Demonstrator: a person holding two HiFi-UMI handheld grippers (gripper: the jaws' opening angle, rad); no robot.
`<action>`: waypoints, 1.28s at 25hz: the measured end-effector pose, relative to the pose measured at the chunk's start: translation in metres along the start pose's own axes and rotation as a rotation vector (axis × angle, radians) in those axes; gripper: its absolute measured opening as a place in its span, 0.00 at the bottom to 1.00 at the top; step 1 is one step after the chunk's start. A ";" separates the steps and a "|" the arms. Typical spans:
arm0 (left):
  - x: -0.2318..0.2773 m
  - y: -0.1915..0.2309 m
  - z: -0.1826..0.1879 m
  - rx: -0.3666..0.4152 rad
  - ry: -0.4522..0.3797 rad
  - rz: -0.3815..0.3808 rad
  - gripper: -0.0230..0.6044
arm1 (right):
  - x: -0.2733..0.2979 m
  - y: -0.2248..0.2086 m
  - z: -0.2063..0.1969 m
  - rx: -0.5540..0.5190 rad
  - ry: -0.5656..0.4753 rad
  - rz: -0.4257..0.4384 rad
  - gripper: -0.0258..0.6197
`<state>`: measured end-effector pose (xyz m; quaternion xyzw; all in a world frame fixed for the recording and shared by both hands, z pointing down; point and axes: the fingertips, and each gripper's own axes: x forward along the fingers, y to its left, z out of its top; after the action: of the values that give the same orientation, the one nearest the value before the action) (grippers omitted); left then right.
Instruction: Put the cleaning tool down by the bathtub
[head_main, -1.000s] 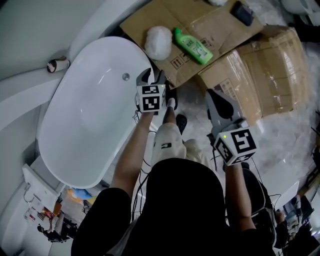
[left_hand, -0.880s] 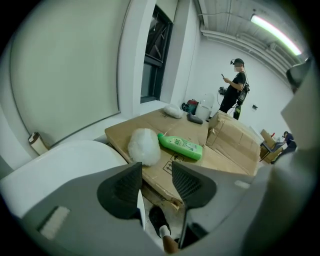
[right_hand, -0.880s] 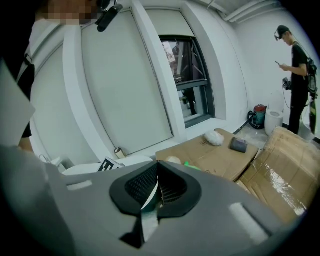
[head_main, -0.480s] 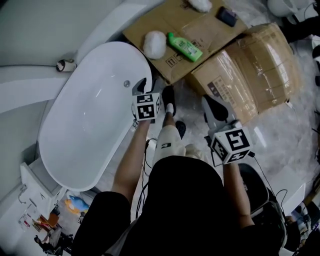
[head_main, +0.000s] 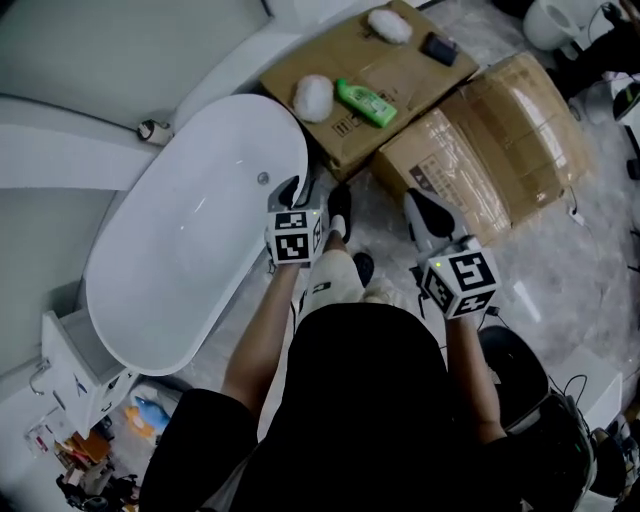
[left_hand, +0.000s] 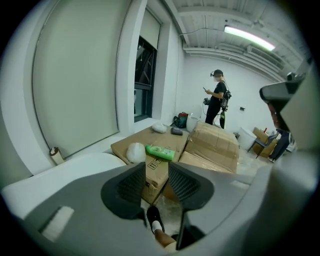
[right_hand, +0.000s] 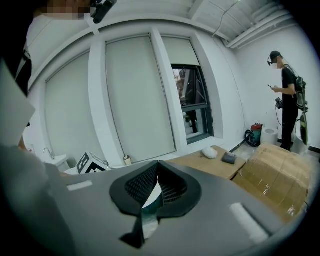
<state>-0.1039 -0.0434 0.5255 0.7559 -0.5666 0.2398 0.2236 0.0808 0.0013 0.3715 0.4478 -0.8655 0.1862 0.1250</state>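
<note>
A white fluffy cleaning puff (head_main: 312, 97) and a green bottle (head_main: 364, 102) lie on the flat cardboard box (head_main: 350, 140) past the end of the white bathtub (head_main: 180, 250). My left gripper (head_main: 295, 188) hovers beside the tub's near rim. In the left gripper view the left gripper (left_hand: 156, 172) is open; its jaws have just been closing, with nothing between them. The puff (left_hand: 135, 152) and the bottle (left_hand: 160, 151) show beyond its tips. My right gripper (head_main: 420, 210) hangs over the floor by the boxes. In the right gripper view the right gripper (right_hand: 157, 167) is shut, its tips touching.
A plastic-wrapped carton (head_main: 490, 140) stands right of the flat box. On the flat box's far end lie a second puff (head_main: 390, 25) and a dark pad (head_main: 440, 48). A small roll (head_main: 153, 130) sits on the ledge. My shoe (head_main: 339, 205) is between the grippers. A person (left_hand: 218, 97) stands farther back.
Both grippers have drawn back from the cardboard boxes and risen. The left gripper's jaws stand closer together than before. The boxes sit farther up in the head view.
</note>
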 end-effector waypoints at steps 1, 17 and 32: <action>-0.010 -0.006 0.001 0.001 -0.008 -0.004 0.26 | -0.005 0.003 0.002 -0.009 -0.007 0.004 0.05; -0.117 -0.032 0.041 -0.019 -0.171 -0.039 0.23 | -0.012 0.029 0.008 -0.026 -0.043 0.048 0.05; -0.159 -0.029 0.126 0.072 -0.337 -0.103 0.20 | -0.009 0.045 0.066 -0.064 -0.161 0.001 0.05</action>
<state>-0.1011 0.0064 0.3272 0.8210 -0.5475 0.1180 0.1104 0.0462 0.0033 0.2995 0.4567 -0.8785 0.1219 0.0690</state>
